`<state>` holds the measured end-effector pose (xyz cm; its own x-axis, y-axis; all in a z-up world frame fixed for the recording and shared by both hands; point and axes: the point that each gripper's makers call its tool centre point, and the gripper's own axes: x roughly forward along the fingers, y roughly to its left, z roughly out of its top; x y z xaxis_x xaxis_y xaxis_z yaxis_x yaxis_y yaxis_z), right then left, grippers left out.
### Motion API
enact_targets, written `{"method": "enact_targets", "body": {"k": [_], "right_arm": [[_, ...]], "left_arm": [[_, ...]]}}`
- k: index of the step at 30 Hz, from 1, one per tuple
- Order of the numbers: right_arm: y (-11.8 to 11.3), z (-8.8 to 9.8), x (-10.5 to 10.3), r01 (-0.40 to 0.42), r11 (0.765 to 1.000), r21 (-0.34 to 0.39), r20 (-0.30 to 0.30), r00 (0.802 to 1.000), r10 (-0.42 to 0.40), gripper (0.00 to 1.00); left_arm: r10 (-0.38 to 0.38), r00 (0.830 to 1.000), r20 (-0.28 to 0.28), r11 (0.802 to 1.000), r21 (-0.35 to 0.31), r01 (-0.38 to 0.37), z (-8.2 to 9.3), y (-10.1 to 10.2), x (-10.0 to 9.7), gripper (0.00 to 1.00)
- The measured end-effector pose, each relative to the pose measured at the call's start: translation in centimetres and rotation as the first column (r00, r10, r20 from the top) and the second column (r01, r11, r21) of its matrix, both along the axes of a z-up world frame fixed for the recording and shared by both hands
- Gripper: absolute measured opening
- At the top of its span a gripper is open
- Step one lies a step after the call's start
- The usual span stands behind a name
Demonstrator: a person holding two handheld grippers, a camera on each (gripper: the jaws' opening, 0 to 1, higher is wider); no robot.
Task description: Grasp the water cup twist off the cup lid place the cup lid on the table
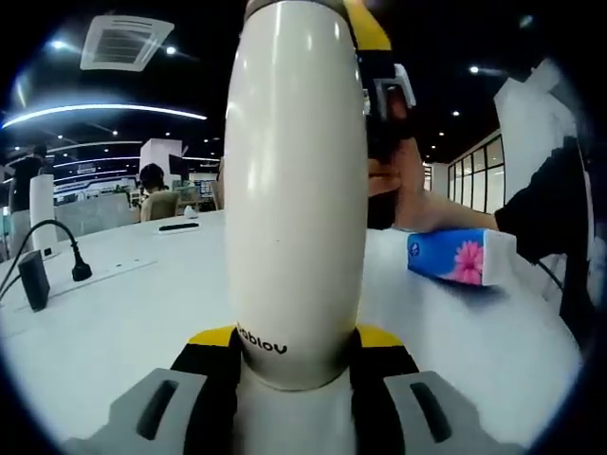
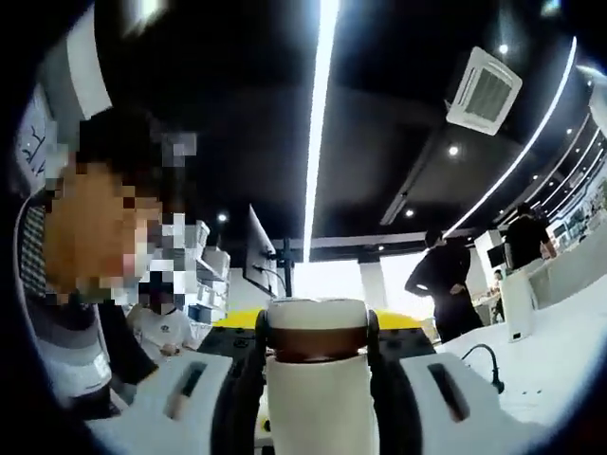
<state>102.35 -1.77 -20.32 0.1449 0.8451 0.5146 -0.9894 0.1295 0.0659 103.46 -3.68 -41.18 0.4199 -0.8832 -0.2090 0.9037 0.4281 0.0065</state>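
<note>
Holding the cup tight, my left gripper has its two jaws pressed on the cup's sides, low on its body. The cup is tall, cream white, and stands up at 12 o'clock in the left gripper view. I hold it low so the top stays free for my other hand.

My right gripper is up at the top. In the right gripper view its jaws sit on both sides of the lid, squeezing it. The lid is at 6 o'clock there, cream with a brown band under it. I think the lid is on the cup, but I cannot tell if it has turned loose yet. In the left gripper view, the right gripper pokes out at 1 o'clock, by the cup's top.

One hand keeps the cup from spinning and the other hand turns the lid. That is why I grab it in two places.

The table is white and waits below for the lid. A blue tissue pack lies at 3 o'clock, well apart from the cup. A black plug sits at 9 o'clock. I should put the lid down away from those. If I squeeze too softly, the smooth cup may slip round.
</note>
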Motion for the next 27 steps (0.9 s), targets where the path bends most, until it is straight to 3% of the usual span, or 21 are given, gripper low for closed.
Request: {"method": "enact_targets", "body": {"k": [7,14,20,24,27], "right_arm": [[-0.05,0.03,-0.08,-0.069,0.998,0.013,-0.007,0.998,0.069,0.45],[-0.10,-0.02,-0.20,-0.084,0.996,0.009,-0.006,0.996,0.085,0.45],[0.26,-0.25,-0.43,-0.069,0.997,-0.015,-0.006,0.998,0.069,0.46],[0.21,-0.31,-0.06,-0.025,0.999,-0.045,-0.007,1.000,0.024,0.52],[0.32,-0.66,0.06,0.043,0.995,-0.093,0.043,0.998,-0.039,0.55]], "left_arm": [[-0.003,1.000,0.000,1.000,0.000,0.003,0.03,-0.08,0.27,0.47],[-0.005,1.000,0.001,1.000,-0.001,0.005,0.04,-0.08,0.24,0.47],[-0.005,1.000,0.001,1.000,-0.001,0.005,0.05,-0.05,0.20,0.47],[-0.006,1.000,0.000,1.000,-0.001,0.006,0.06,0.00,0.19,0.47],[-0.007,1.000,0.001,1.000,-0.001,0.007,0.06,0.05,0.16,0.47]]}}
